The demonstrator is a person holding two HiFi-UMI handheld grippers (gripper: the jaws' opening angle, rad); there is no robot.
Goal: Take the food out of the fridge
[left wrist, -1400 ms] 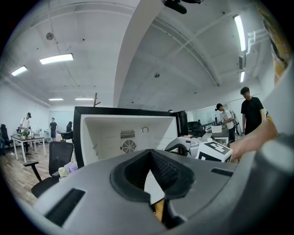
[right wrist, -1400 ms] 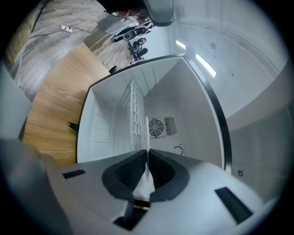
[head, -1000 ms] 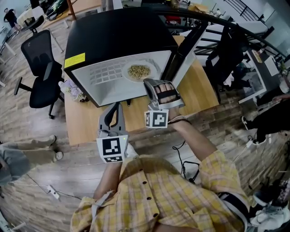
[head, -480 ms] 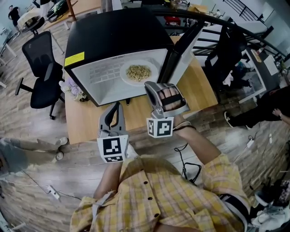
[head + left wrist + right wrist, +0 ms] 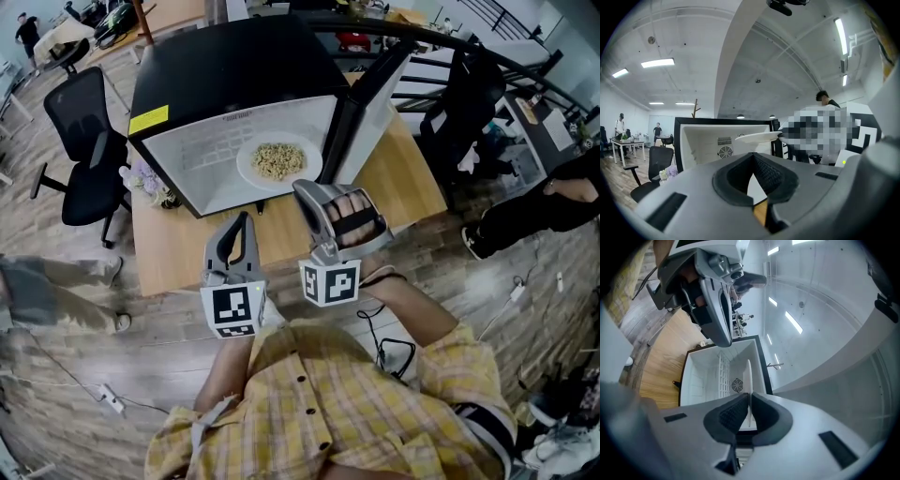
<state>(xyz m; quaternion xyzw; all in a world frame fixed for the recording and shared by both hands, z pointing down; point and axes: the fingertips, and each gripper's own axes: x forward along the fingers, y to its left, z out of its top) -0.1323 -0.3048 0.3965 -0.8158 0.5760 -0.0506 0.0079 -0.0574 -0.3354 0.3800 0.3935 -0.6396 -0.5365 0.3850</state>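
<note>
One plate (image 5: 245, 165) of food (image 5: 278, 159) sits level at the mouth of the fridge (image 5: 225, 75), pinched by its near rim in the right gripper (image 5: 306, 187).
It looks stiff, smooth and breakable, and the loose food would slide if it tips. An edge pinch seems weak: those jaws are easing open with the rim between them. The left gripper (image 5: 246, 221), closed on nothing, could steady the other side.
</note>
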